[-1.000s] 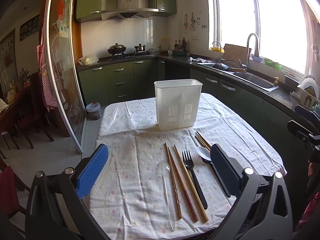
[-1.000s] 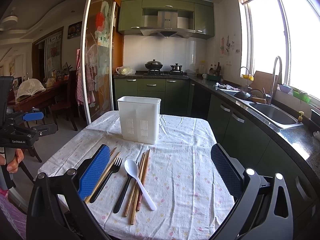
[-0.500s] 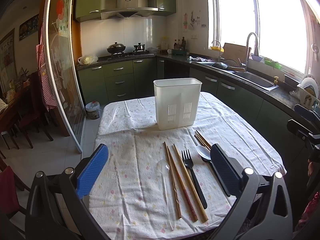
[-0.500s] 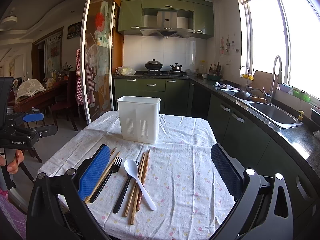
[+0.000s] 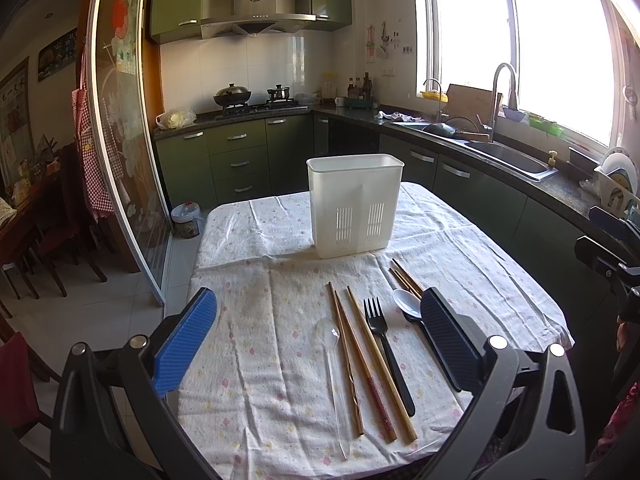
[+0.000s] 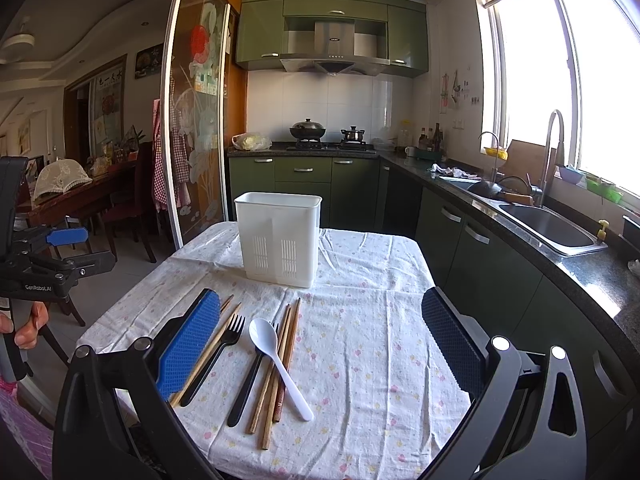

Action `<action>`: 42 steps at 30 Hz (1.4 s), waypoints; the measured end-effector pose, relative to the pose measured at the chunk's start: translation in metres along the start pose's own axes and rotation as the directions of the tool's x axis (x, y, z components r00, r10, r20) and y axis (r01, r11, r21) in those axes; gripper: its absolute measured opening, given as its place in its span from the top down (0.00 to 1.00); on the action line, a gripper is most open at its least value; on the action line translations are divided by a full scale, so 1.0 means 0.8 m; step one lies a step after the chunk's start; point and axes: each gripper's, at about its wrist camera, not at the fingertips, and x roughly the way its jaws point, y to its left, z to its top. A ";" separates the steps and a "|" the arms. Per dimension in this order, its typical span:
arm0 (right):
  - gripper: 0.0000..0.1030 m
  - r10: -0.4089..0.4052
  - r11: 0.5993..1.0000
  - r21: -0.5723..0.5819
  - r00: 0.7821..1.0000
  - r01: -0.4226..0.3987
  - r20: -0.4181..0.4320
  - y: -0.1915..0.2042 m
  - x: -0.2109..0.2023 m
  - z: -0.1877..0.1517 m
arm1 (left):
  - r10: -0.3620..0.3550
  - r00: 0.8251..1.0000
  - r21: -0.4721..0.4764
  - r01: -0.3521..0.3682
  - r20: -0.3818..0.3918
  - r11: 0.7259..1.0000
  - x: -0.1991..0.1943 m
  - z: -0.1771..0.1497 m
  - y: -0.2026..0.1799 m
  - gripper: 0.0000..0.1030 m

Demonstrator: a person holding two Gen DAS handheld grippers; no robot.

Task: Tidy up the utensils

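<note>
A white plastic utensil holder [image 5: 355, 205] [image 6: 279, 237] stands upright mid-table. In front of it lie wooden chopsticks [image 5: 370, 364] [image 6: 280, 364], a black fork [image 5: 386, 354] [image 6: 214, 354], a clear plastic spoon [image 5: 335, 376], a white spoon [image 6: 278, 362] [image 5: 407, 303] and a second black utensil [image 6: 250, 376]. My left gripper [image 5: 320, 346] is open and empty, held above the near edge over the utensils. My right gripper [image 6: 320, 346] is open and empty, to the right of the utensils.
The table has a floral cloth [image 5: 256, 264] [image 6: 368, 320]. A green counter with a sink [image 6: 556, 226] runs along the right. A glass sliding door [image 5: 120, 152] and dining chairs [image 6: 132, 200] stand at the left. The left gripper also shows in the right wrist view [image 6: 48, 260].
The left wrist view has shifted slightly; the holder sits a little lower and left in frame. Nothing on the table has moved. Both grippers stay open.
</note>
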 end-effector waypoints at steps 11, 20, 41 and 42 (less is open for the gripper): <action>0.04 -0.002 1.000 0.001 1.000 0.002 0.000 0.001 0.000 0.000 | 0.000 1.000 0.001 0.000 -0.001 1.000 0.000 0.000 0.000 0.06; 0.04 -0.006 1.000 0.006 1.000 0.006 -0.008 0.002 0.006 -0.003 | -0.002 1.000 0.006 0.002 -0.026 1.000 0.007 -0.006 0.000 0.06; 0.04 0.242 0.969 0.157 0.843 -0.189 -0.479 -0.030 0.148 -0.006 | -0.268 0.745 -0.155 0.220 -0.611 0.963 0.166 0.005 -0.034 0.29; 0.04 0.253 0.966 0.173 0.835 -0.191 -0.489 -0.032 0.150 -0.006 | -0.265 0.730 -0.148 0.222 -0.630 0.964 0.171 0.003 -0.042 0.30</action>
